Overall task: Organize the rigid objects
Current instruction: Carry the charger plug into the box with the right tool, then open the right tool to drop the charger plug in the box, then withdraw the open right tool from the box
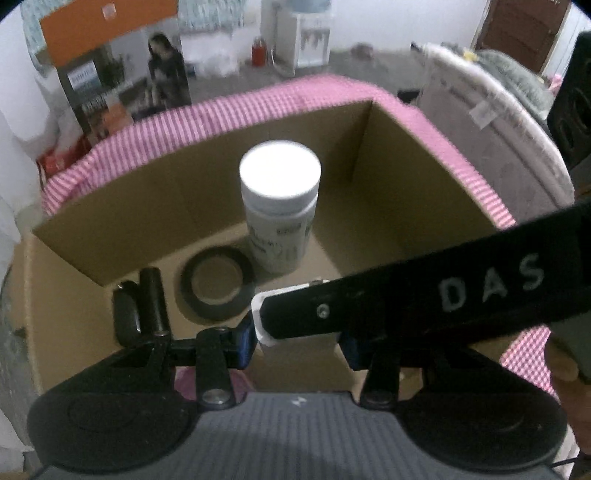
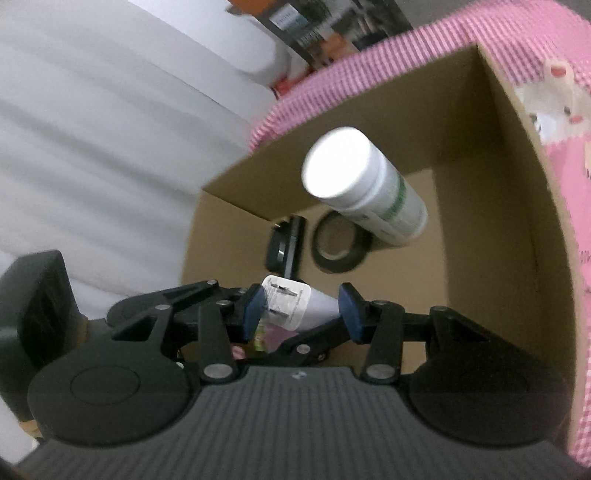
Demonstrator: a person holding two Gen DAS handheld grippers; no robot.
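Observation:
An open cardboard box (image 1: 140, 206) stands on a pink checked cloth. Inside it stand a white bottle (image 1: 279, 206), a black tape roll (image 1: 216, 282) and a small black device (image 1: 138, 306). The same bottle (image 2: 364, 184), tape roll (image 2: 340, 242) and black device (image 2: 286, 243) show in the right wrist view. My right gripper (image 2: 301, 314) is shut on a white charger plug (image 2: 295, 306) over the box's near edge. Its black finger (image 1: 424, 291) crosses the left wrist view, with the white plug (image 1: 258, 317) at its tip. My left gripper (image 1: 299, 341) is open and empty just behind it.
The box wall (image 2: 517, 229) rises on the right. Pink cloth (image 1: 280, 96) surrounds the box. A printed carton (image 1: 122, 77) and a water dispenser (image 1: 299, 33) stand beyond the table. A white foam roll (image 2: 110, 129) lies at the left.

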